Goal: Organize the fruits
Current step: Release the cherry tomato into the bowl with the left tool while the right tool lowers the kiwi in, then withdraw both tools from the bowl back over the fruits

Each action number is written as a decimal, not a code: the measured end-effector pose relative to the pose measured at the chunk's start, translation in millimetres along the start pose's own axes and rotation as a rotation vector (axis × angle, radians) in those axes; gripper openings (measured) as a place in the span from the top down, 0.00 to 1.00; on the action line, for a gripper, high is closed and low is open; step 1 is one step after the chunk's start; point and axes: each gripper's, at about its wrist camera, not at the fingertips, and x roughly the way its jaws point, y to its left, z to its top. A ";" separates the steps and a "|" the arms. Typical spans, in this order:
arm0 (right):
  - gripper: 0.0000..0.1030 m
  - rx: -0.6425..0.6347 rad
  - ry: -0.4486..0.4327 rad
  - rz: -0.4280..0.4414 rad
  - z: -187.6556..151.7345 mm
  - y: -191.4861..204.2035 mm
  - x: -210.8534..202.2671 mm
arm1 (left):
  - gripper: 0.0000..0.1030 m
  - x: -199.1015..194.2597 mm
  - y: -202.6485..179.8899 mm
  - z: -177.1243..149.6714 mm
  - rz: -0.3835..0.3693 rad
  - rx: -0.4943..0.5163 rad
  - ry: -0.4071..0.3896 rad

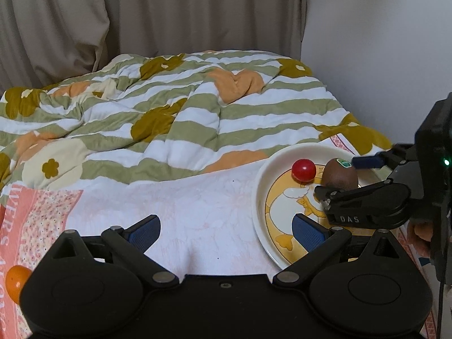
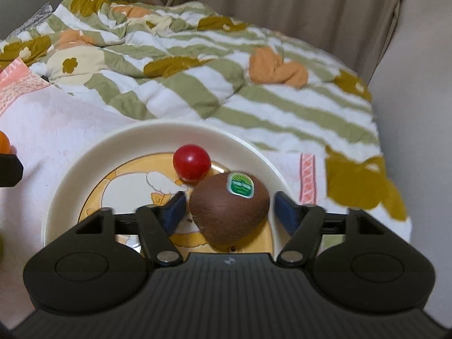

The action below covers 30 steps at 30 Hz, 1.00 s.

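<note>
Kiwi (image 2: 228, 207) lies on plate (image 2: 70, 169) between spread pads of right hand-held gripper (image 2: 230, 212) (not pinched), long axis crosswise; left hand-held gripper (image 1: 226, 230) spread, farther.

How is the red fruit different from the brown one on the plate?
The red fruit is small, round, shiny and bare; the brown kiwi is bigger, egg-shaped, dull and wears a green sticker. The kiwi lies between open gripper fingers; the red fruit does not. Both rest on the plate.
</note>
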 end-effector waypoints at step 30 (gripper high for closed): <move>0.00 0.119 -0.142 0.091 -37.8 35.9 -228.1 | 0.02 -213.8 14.5 -101.8 0.247 -0.193 -0.223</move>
